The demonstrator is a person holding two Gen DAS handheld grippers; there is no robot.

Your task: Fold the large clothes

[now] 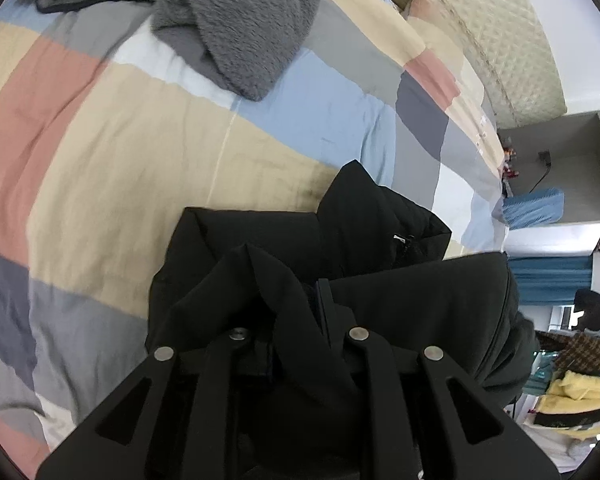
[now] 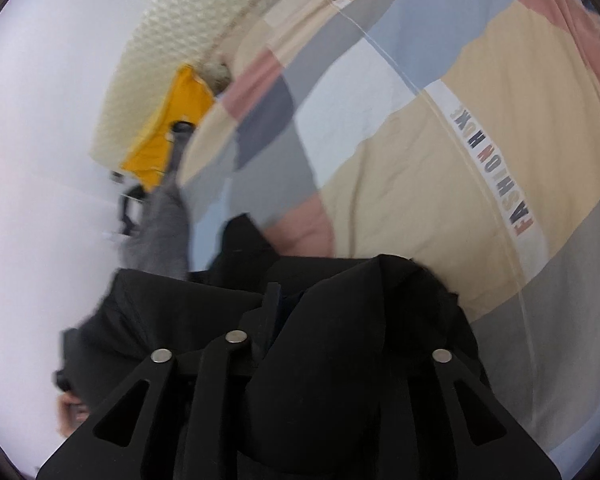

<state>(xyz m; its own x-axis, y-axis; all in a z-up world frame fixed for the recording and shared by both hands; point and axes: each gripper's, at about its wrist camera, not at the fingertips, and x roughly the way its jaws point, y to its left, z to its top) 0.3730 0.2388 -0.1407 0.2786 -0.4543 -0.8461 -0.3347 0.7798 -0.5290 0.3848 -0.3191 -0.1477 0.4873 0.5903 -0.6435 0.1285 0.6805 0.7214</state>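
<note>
From the left wrist, the left gripper point(image 1: 296, 304) stands narrow, its jaws pinching a fold of the black jacket point(image 1: 380, 240), which bunches at six o'clock and spills toward four o'clock over the patchwork bedspread point(image 1: 140, 152). A gray fleece garment point(image 1: 240, 28) lies well apart at twelve o'clock. From the right wrist, the right gripper point(image 2: 296, 312) is buried under the same black jacket point(image 2: 360, 320) at six o'clock; cloth drapes over its right side, and whether the pads press on it I cannot tell. A yellow garment point(image 2: 168, 128) sits at ten o'clock. The risk I see is that a loose right-side hold lets its corner slip, so the jacket would land skewed or crumpled; the thick, bunched cloth could also hide a doubled layer and spoil the fold.
</note>
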